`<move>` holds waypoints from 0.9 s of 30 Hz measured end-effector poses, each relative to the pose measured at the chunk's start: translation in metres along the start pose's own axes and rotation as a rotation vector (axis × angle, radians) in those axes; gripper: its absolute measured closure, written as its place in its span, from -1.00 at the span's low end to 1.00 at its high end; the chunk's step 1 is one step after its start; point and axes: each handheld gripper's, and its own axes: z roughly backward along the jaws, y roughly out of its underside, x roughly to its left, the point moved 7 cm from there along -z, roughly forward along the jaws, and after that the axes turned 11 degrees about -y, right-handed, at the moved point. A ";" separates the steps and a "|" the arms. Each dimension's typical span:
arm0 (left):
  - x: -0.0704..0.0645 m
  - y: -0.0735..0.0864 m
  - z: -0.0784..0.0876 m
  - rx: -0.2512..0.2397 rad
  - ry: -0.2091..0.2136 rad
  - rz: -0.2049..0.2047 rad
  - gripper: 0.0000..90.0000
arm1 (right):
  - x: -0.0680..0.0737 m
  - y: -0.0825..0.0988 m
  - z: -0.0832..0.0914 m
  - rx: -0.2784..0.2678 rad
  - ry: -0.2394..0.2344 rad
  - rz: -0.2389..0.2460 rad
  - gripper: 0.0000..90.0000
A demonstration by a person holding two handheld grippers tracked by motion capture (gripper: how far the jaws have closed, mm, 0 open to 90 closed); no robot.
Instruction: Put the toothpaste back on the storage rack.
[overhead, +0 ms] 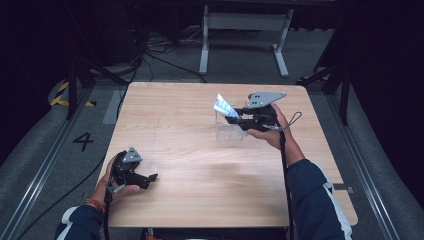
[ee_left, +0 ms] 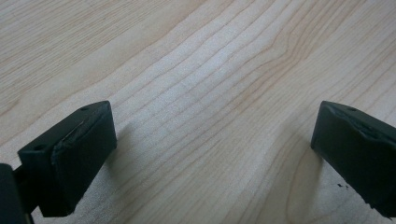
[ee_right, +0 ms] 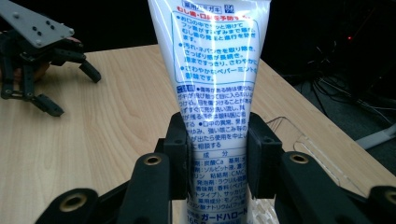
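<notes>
The right tongs pinch a glossy white toothpaste tube above a clear plastic box at the pale wooden bench's two o'clock; the left tongs, at eight o'clock, stand spread.

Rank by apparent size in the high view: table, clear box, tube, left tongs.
1. Table
2. Clear box and left tongs: look alike, left unranked
3. Tube, partly hidden by the right tongs gripping it

Light wooden table, clear plastic box on it
</notes>
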 end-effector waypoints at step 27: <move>0.000 0.000 0.000 -0.001 -0.003 0.001 -0.98 | -0.055 0.003 -0.028 -0.017 0.058 -0.064 0.49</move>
